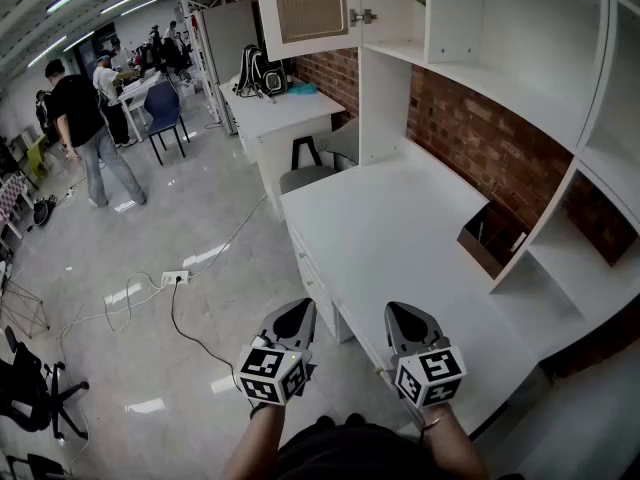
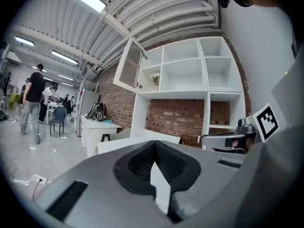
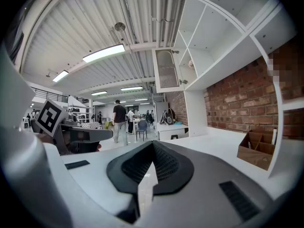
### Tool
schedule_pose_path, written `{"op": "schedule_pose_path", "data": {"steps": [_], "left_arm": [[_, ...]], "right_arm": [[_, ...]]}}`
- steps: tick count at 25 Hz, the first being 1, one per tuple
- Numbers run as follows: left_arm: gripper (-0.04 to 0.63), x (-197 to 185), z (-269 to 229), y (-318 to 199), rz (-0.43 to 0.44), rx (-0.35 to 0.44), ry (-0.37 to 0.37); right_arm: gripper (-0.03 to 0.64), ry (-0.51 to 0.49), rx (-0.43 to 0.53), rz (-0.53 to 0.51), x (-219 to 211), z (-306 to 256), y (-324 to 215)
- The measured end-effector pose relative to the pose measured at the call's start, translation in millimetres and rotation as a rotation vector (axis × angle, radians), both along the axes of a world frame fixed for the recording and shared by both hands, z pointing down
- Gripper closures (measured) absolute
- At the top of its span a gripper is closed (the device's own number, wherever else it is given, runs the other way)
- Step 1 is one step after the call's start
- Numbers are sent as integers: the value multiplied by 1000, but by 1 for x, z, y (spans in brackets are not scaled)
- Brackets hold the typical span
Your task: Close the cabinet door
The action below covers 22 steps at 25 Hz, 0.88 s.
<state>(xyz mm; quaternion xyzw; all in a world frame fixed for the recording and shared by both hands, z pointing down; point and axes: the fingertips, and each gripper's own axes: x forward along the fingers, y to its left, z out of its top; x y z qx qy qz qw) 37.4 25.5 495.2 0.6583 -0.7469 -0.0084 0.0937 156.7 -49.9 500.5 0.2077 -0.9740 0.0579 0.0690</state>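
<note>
Both grippers are low at the near end of the white desk (image 1: 400, 228), pointing roughly level.

- Left gripper (image 1: 298, 313): jaws closed tip to tip, nothing held.
- Right gripper (image 1: 408, 316): the same, closed and empty.
- Cabinet door (image 1: 310, 3): stands open high on the shelf unit, far ahead and well above both grippers. It is swung out left of its compartment, long axis upright.

The left gripper looks slightly better placed. The reach is up and forward.

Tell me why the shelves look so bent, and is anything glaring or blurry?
Both gripper views: wide-angle lenses bow the white shelves and darken the corners; ceiling lights blow out white. Head view: milder bending, light patches glare on the glossy floor. Nothing badly blurred.
</note>
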Motion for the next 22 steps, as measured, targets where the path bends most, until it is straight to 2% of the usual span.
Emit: {"op": "schedule_pose_path", "data": {"steps": [8, 14, 22], "left_arm": [[586, 5, 5, 3, -3, -10, 18], [586, 7, 12, 8, -13, -23, 34], [586, -4, 9, 6, -47, -4, 40]], "right_arm": [[617, -18, -2, -6, 5, -2, 3], [616, -31, -38, -23, 8, 0, 6], [617, -32, -48, -20, 7, 4, -4]]}}
